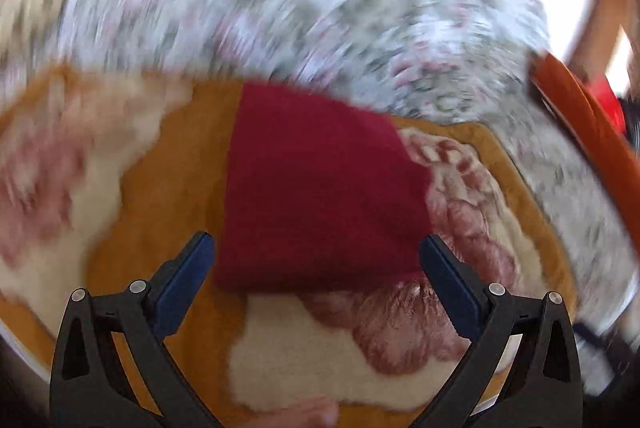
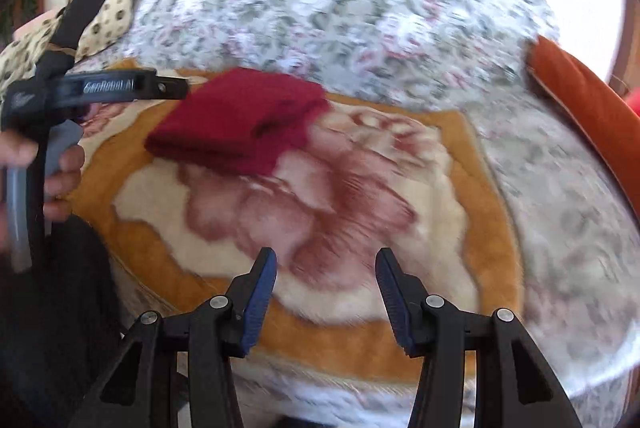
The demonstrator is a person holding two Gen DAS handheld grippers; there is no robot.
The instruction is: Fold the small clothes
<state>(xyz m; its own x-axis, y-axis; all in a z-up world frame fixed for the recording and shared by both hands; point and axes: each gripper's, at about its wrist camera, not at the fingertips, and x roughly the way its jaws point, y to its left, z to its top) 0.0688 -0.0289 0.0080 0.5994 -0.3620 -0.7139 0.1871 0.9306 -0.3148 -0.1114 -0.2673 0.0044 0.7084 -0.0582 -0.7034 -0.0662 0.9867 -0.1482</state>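
A dark red cloth [image 1: 316, 187], folded into a thick rectangle, lies on an orange and cream blanket [image 1: 168, 187] with a pink flower print. My left gripper [image 1: 316, 248] is open just above the cloth's near edge, its fingers wide on either side, holding nothing. In the right wrist view the folded cloth [image 2: 240, 119] lies at the blanket's [image 2: 360, 340] far left. My right gripper [image 2: 326, 260] is open and empty over the blanket's near part, well short of the cloth. The left gripper's body [image 2: 100, 89] shows at the left, beside the cloth.
The blanket lies on a bed with a grey floral cover [image 2: 340, 7]. An orange cushion [image 2: 580, 99] lies at the right, a spotted cream pillow [image 2: 104, 23] at the far left. The left wrist view is motion-blurred.
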